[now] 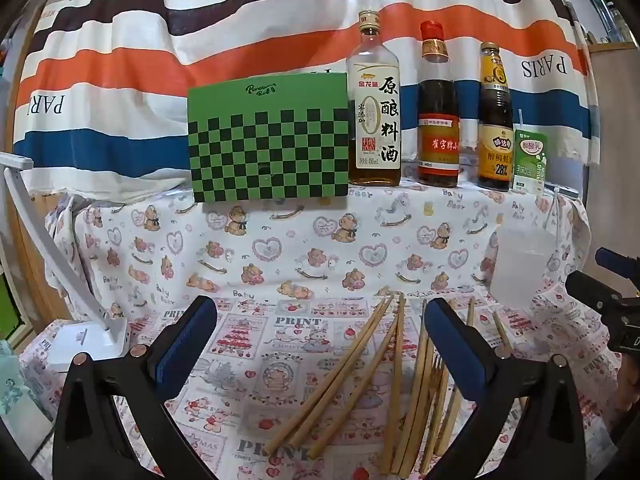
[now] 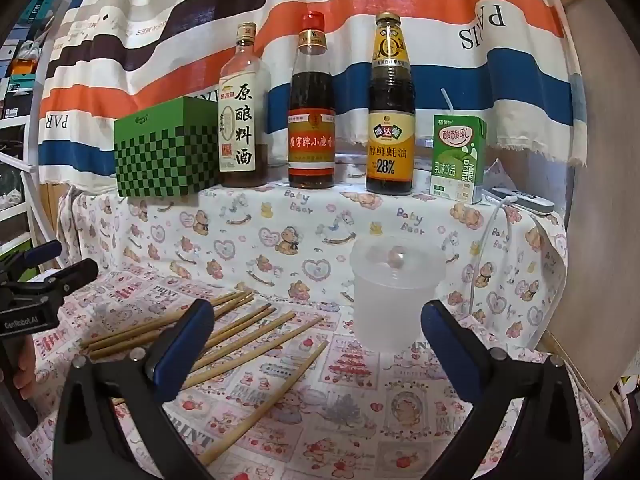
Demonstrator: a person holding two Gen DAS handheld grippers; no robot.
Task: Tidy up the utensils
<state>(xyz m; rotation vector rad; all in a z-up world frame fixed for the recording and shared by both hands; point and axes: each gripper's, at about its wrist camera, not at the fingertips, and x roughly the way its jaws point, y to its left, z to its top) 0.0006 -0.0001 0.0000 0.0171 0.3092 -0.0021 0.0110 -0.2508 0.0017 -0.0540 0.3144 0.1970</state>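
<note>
Several bamboo chopsticks (image 1: 344, 376) lie scattered on the printed cloth, also in the right wrist view (image 2: 248, 344). A translucent plastic cup (image 2: 394, 292) stands upright to their right; it shows at the right in the left wrist view (image 1: 520, 268). My left gripper (image 1: 320, 344) is open and empty, held above the chopsticks. My right gripper (image 2: 318, 344) is open and empty, with the cup just beyond and between its fingers. Each gripper shows at the edge of the other's view: the right one (image 1: 612, 300), the left one (image 2: 36, 292).
On a raised ledge at the back stand a green checkered box (image 1: 268, 140), three sauce bottles (image 1: 374, 112) (image 1: 438, 112) (image 1: 496, 124) and a green milk carton (image 1: 530, 160). A white desk lamp (image 1: 80, 320) stands at the left. A white cable (image 2: 488, 240) hangs at the right.
</note>
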